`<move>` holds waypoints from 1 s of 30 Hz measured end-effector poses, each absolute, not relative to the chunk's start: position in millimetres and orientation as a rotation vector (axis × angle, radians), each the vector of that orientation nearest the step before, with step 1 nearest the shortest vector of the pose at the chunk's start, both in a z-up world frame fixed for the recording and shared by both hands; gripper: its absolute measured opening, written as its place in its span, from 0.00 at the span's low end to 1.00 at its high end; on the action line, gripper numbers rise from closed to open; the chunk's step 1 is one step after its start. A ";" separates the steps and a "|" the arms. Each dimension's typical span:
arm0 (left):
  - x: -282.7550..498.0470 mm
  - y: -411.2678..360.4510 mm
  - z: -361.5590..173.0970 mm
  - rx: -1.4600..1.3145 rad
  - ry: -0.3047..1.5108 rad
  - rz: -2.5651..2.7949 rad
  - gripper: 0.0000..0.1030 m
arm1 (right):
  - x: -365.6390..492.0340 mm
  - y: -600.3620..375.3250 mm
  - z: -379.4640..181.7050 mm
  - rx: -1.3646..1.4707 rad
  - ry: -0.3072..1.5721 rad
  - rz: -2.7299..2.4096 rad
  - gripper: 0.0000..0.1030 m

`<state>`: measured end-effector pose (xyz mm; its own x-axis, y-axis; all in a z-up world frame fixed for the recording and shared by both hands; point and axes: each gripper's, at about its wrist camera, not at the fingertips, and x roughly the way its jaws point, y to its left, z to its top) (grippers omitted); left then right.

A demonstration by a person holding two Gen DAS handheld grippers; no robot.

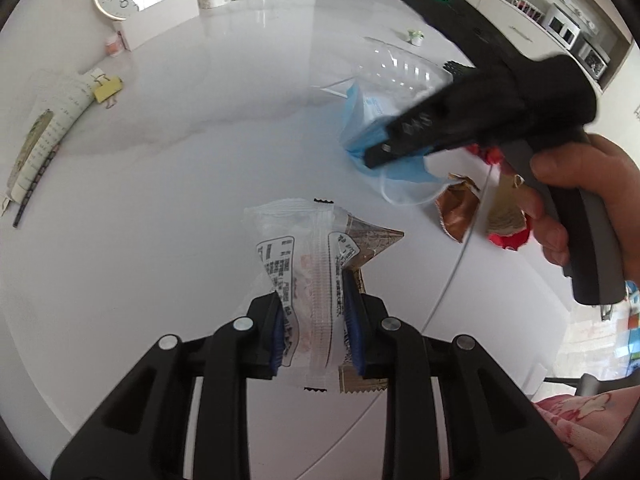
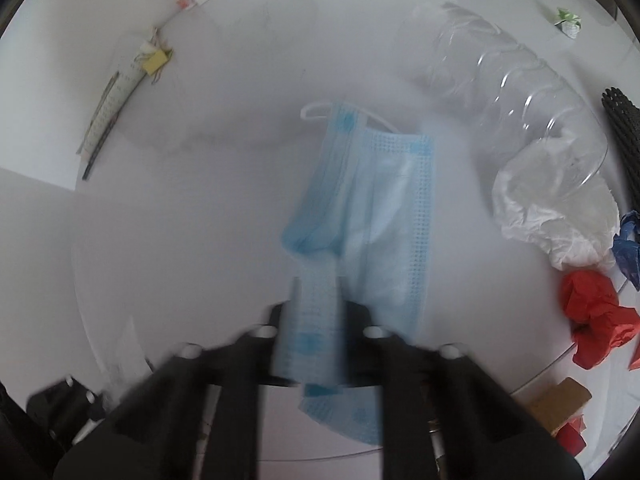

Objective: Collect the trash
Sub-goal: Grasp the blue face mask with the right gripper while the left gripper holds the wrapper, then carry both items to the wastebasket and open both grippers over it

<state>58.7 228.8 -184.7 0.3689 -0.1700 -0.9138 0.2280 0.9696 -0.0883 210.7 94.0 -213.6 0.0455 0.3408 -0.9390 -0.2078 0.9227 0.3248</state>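
Two pieces of trash are already in hand, and several more wait on the white table [image 1: 180, 152]. The left gripper [image 1: 316, 328] is clenched on a clear snack wrapper [image 1: 296, 256], its blue pads pinching the wrapper's lower half, with a brown wrapper [image 1: 372, 240] caught against the right pad behind it. The right gripper [image 2: 316, 320] is clamped on a blue face mask [image 2: 372, 208], which hangs forward from between its fingers; that view is blurred, so the exact bite is hard to read.

No bin shows plainly in either view, so I judge the collecting as mid-way: items picked, none visibly dropped off. Ahead and right of the right gripper lie a clear plastic bottle [image 2: 520, 80], a crumpled white sheet [image 2: 556, 216] at its mouth, a red crumpled scrap [image 2: 596, 312] and a blue scrap [image 2: 630, 248]. Right of the left gripper, past the mask, sit a copper foil wrapper [image 1: 456, 208] and a gold and red one [image 1: 508, 220].

From the left wrist view, the right hand [image 1: 576, 200] grips the tool's trigger handle, the tool angled down and leftward across the view, crossing ahead of the left gripper, with the mask dangling below its tip. The left gripper points level over the table, wrappers lifted clear of the surface as far as I can tell.
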 end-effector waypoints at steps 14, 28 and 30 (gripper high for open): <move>45.3 125.2 -120.2 0.154 1.046 -0.512 0.25 | 110.0 -83.6 -87.9 0.322 1.187 0.329 0.08; -50.6 -191.4 -151.2 0.395 1.186 -1.079 0.29 | -130.5 -372.0 -112.3 0.524 1.178 -0.213 0.11; -57.8 -227.8 -172.0 0.438 1.229 -1.069 0.31 | -144.2 -385.9 -122.1 0.546 1.177 -0.218 0.11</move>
<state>-57.8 -227.8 -172.0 -0.0403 -0.4183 -0.9074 0.8405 0.4769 -0.2571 -144.2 -385.9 -122.1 0.3815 0.1174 -0.9169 0.4378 0.8507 0.2911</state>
